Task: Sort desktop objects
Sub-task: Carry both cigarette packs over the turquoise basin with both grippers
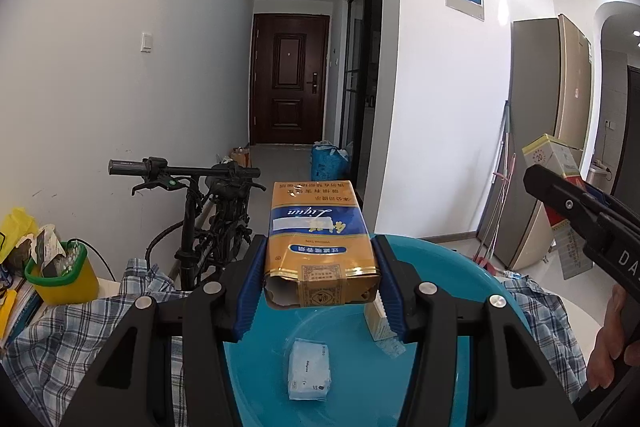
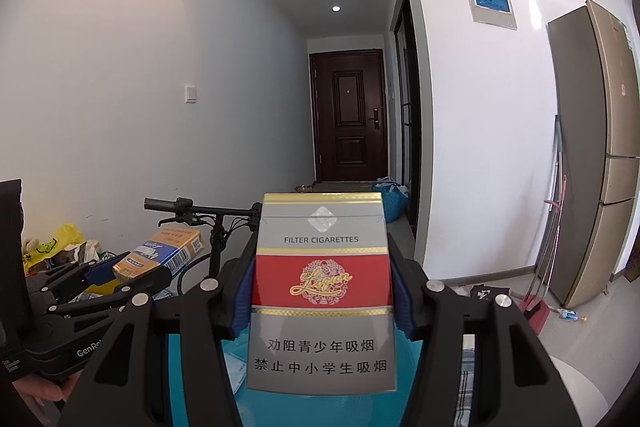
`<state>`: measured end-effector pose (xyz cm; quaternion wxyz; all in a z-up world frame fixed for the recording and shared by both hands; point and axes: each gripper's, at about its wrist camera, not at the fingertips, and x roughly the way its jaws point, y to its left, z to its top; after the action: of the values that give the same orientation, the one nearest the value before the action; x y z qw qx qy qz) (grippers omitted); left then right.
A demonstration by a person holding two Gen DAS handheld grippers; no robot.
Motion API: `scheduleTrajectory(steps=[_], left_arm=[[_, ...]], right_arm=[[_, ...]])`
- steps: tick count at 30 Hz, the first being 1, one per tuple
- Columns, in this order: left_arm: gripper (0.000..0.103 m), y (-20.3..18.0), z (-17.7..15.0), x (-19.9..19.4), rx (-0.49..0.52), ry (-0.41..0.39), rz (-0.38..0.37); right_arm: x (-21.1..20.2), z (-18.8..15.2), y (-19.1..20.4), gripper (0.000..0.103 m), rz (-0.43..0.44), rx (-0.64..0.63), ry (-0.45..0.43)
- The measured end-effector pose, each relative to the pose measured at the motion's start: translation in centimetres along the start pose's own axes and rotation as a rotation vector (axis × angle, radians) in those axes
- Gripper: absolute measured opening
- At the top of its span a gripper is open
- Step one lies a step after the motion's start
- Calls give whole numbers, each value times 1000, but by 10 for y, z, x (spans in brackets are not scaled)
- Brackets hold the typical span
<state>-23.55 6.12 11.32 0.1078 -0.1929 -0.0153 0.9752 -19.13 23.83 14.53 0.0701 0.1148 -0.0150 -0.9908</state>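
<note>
My left gripper is shut on a gold and blue cigarette pack, held above a teal plastic basin. In the basin lie a white tissue packet and a small yellowish box. My right gripper is shut on a silver and red cigarette pack, also over the teal basin. In the left wrist view the right gripper shows at the right edge with its silver and red pack. The right wrist view shows the left gripper at lower left with the gold pack.
A blue checked cloth covers the table under the basin. A yellow tub with a green rim and yellow bags stand at the left. A black bicycle leans by the wall behind. A fridge stands at the right. A hand grips the right tool.
</note>
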Motion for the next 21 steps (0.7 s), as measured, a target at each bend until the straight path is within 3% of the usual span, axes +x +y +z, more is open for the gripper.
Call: scheduleTrajectory(steps=[5, 11, 15, 21], left_arm=[[54, 0, 1, 4, -4, 18, -15], [54, -11, -4, 19, 64, 113, 20], [54, -17, -14, 37, 88, 218, -1], [54, -14, -30, 66, 41, 369, -61]], right_arm=[[6, -2, 5, 54, -15, -27, 18], [23, -11, 10, 54, -64, -54, 138], [38, -18, 5, 54, -46, -35, 232], [60, -30, -8, 54, -17, 6, 379]])
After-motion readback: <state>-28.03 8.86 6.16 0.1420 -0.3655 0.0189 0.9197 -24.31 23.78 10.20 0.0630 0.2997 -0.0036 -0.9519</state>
